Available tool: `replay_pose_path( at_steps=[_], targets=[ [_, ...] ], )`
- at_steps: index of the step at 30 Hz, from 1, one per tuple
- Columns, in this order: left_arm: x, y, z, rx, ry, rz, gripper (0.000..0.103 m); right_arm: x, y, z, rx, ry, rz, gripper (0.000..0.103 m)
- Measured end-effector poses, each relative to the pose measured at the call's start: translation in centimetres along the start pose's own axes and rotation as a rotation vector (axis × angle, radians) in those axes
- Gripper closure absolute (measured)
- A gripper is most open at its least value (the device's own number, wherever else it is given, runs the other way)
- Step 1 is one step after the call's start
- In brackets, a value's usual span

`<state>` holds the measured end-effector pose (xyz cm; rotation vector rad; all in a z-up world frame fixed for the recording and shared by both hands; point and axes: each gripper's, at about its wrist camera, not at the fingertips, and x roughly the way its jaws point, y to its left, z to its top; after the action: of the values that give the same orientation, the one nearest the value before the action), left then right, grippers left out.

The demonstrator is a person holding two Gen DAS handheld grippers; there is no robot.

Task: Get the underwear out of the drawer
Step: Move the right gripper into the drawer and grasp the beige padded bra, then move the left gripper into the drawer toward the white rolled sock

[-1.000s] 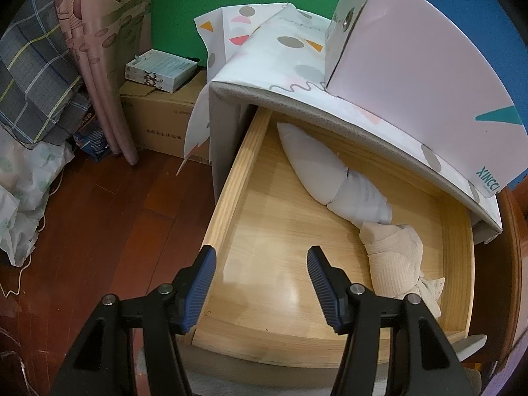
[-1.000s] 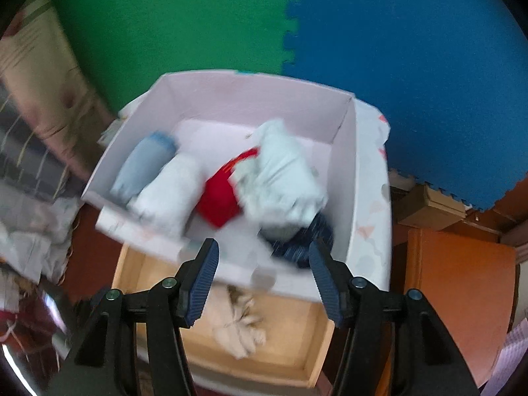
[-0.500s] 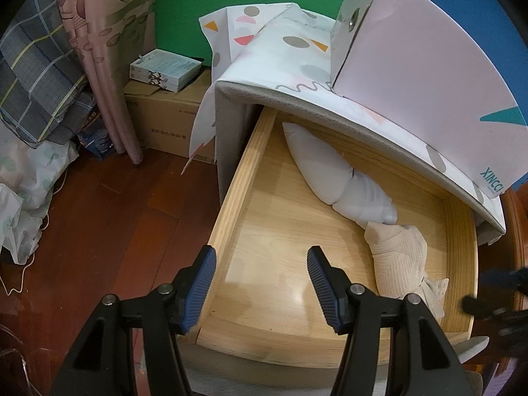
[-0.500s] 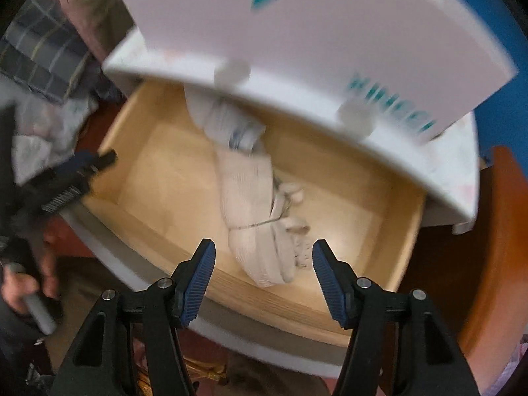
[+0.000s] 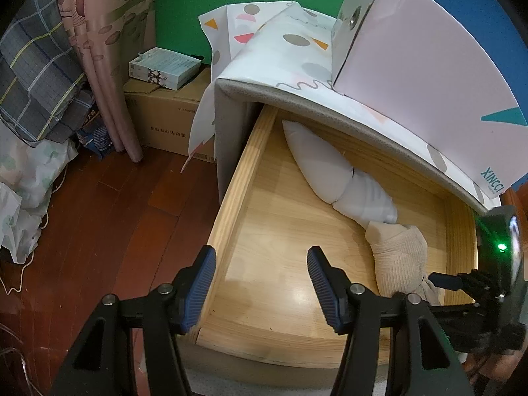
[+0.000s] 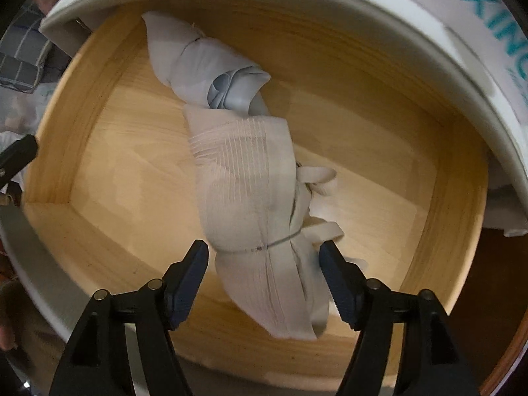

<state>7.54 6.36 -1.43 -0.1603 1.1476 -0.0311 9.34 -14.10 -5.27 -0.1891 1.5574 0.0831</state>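
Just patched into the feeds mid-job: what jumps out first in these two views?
The open wooden drawer with two rolled bundles lying end to end: a beige roll near its front and a white roll reaching back under the cabinet. The right claw hangs straight over the beige roll, opening, fingers either side, not pressing it. The left claw sits open at the drawer's front left corner, and a pink box stands on the cabinet top.
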Motion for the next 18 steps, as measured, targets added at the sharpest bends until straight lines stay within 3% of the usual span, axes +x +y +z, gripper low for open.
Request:
replay_pose_path(
  at_steps=[4,9,18],
  targets=[
    [0.0,0.1,0.0,-0.004,0.0,0.0,0.044,1.2,0.4,0.7,-0.001,0.029,0.001,0.033],
    [0.0,0.1,-0.1,-0.004,0.002,0.0,0.044,1.4,-0.5,0.7,0.063,0.033,0.017,0.04],
    [0.1,0.0,-0.2,0.001,0.004,0.002,0.044,1.9,-5.5,-1.5,0.226,0.045,-0.014,0.041]
  ],
)
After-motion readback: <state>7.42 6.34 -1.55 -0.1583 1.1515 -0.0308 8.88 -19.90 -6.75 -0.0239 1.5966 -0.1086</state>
